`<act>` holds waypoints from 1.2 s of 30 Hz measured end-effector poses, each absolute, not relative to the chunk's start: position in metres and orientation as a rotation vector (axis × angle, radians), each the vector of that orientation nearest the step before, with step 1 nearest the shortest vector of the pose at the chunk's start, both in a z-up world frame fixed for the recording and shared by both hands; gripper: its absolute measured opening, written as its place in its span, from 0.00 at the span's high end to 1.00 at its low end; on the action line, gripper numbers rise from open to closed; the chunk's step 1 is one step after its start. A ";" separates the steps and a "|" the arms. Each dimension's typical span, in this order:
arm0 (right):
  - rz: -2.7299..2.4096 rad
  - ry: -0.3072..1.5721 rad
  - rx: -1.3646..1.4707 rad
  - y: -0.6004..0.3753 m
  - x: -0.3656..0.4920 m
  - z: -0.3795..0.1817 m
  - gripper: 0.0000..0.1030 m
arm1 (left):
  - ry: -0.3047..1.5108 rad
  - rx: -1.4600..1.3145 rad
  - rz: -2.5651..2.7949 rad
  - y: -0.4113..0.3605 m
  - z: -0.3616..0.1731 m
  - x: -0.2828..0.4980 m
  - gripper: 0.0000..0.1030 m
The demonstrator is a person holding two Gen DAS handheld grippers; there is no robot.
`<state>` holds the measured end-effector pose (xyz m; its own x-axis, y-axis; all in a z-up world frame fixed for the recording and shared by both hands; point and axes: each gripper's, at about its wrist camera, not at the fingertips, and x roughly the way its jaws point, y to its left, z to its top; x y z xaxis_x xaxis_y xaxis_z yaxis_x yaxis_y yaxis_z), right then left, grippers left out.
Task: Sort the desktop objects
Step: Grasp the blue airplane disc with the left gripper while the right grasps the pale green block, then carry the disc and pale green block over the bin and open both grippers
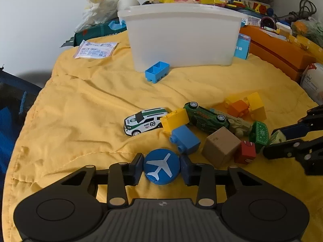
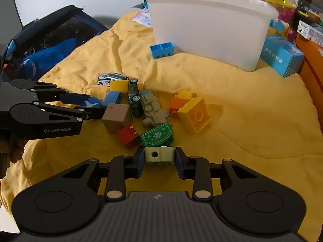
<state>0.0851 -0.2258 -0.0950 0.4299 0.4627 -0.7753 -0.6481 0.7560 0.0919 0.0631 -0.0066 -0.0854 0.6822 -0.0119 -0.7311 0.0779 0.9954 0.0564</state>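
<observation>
My left gripper (image 1: 161,167) is shut on a blue disc with a white plane (image 1: 161,166), low over the yellow cloth (image 1: 80,111); the disc also shows in the right wrist view (image 2: 90,103). My right gripper (image 2: 159,157) is shut on a pale green block with a hole (image 2: 159,155). Just beyond lie a brown cube (image 1: 221,146), red block (image 1: 246,152), green patterned piece (image 2: 157,135), blue brick (image 1: 185,139), yellow brick (image 1: 174,119), white toy car (image 1: 144,121), green toy car (image 1: 206,117), beige toy vehicle (image 2: 151,109) and orange and yellow bricks (image 2: 191,109).
A white plastic tub (image 1: 183,36) stands at the back with a blue open brick (image 1: 157,71) in front. A light blue carton (image 2: 282,56) is right of the tub. Orange boxes (image 1: 278,50) and clutter line the right side. A dark bag (image 2: 46,40) sits left.
</observation>
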 end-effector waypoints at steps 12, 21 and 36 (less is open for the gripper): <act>0.633 0.757 -0.113 -0.255 0.107 -0.042 0.66 | 0.678 0.018 -0.053 -0.004 -0.008 0.085 0.59; 0.597 0.621 -0.057 -0.250 0.185 0.026 0.66 | 0.588 0.013 -0.066 -0.008 0.058 0.168 0.59; 0.531 0.680 -0.084 -0.216 0.303 0.048 0.39 | 0.595 0.016 0.022 -0.010 0.083 0.267 0.29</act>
